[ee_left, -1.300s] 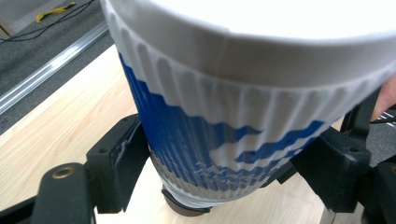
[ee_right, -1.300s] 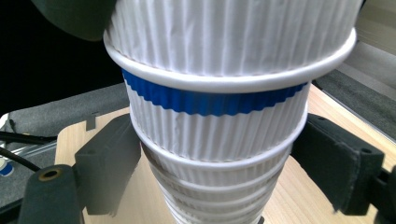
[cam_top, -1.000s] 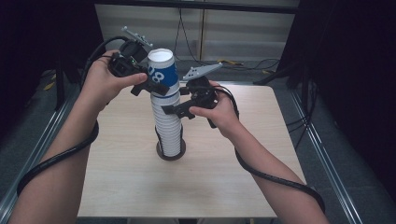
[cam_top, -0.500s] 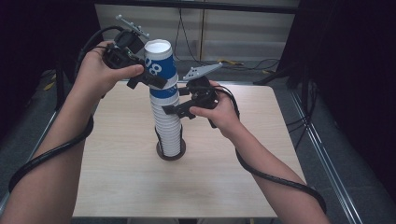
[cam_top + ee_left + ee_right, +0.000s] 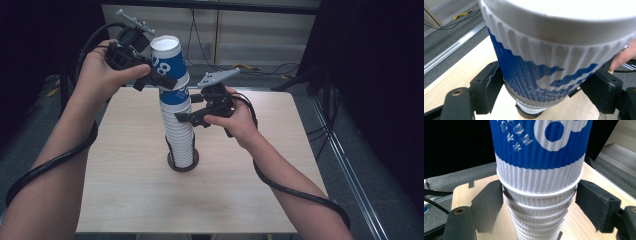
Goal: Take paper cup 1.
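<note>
- The top cup is ribbed paper, a tapering cone with a rolled white rim, blue band and white lettering; it sits tilted at the top of the stack, raised part-way out of the cup below.
- The left tongs are clamped on this cup's lower wall; in the left gripper view their black blocky pads press the corrugated blue-and-white side from both flanks.
- The stack of cups is a tall column of nested white ribbed cups whose rims form close rings; it stands upright in a dark round holder near the middle of the bench.
- The right tongs sit level at the upper part of the stack, their jaws just now closing around it; in the right gripper view the pads stand at either side of the rims, the left pad about touching, the right one with a slim gap.
- The bench is pale wood-grain board, smooth, with rounded corners.
</note>
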The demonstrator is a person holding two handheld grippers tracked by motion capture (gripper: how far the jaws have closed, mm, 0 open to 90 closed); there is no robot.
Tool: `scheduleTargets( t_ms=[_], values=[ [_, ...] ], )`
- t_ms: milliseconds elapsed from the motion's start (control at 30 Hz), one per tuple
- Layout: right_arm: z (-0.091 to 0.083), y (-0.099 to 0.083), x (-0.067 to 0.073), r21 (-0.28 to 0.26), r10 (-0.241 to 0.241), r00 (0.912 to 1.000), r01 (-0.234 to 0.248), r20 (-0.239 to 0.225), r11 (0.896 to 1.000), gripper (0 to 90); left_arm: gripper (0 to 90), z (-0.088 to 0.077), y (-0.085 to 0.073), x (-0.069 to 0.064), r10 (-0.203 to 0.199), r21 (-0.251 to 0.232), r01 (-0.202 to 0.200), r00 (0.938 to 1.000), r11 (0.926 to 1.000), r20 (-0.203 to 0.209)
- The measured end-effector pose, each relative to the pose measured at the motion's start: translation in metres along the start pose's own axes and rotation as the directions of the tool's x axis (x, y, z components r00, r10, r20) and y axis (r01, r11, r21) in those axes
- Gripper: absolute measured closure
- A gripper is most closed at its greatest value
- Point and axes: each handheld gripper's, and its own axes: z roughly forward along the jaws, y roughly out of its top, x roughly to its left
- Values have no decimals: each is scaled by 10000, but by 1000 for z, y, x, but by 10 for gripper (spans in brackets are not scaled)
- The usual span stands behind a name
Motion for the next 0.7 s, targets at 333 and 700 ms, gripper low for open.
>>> scheduleTargets(
  t_ms=[333, 700],
  values=[
    [-1, -1, 1, 2, 2, 10000, -2, -53, 10000, 195, 213, 0, 3, -1, -44, -165, 44, 10000, 9999, 21],
    [-3, -4, 0, 62, 54, 10000, -54, -27, 10000, 180, 214, -9, 3, 1, -132, -423, 126, 9998, 9990, -143]
  ],
)
